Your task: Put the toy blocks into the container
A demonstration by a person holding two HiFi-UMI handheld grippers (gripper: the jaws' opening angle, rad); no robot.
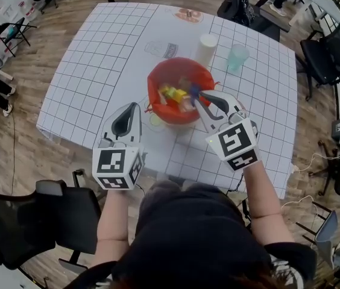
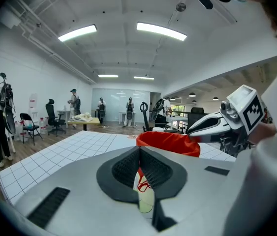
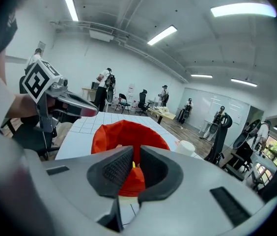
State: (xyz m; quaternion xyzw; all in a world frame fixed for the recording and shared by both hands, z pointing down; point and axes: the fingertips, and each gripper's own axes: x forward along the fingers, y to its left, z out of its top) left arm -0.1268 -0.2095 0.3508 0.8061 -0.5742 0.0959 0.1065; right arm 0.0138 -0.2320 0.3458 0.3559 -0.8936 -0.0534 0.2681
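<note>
A white table (image 1: 97, 59) ruled in a grid of squares filled the middle of the head view. Near its centre sat the red container (image 1: 155, 80), round and soft-walled, with its mouth open upward.

The left gripper (image 1: 132, 108) hung over the table just beside the container, on the person's side of it and to the left. In the left gripper view its jaws (image 2: 139, 154) were pressed together at the tips with nothing between them, and the container (image 2: 170, 142) showed beyond them.

The right gripper (image 1: 199, 100) reached over the container's near right rim. In the right gripper view its jaws (image 3: 134, 156) stood a narrow slit apart, clamping nothing. Through the slit the red wall (image 3: 110, 134) and a bit of yellow block (image 3: 133, 165) could be seen.

Past the container stood a white cup (image 1: 207, 46) and, just to its right, a teal cup (image 1: 238, 56).

The toy blocks (image 1: 173, 94), yellow among them, lay heaped inside the container.
</note>
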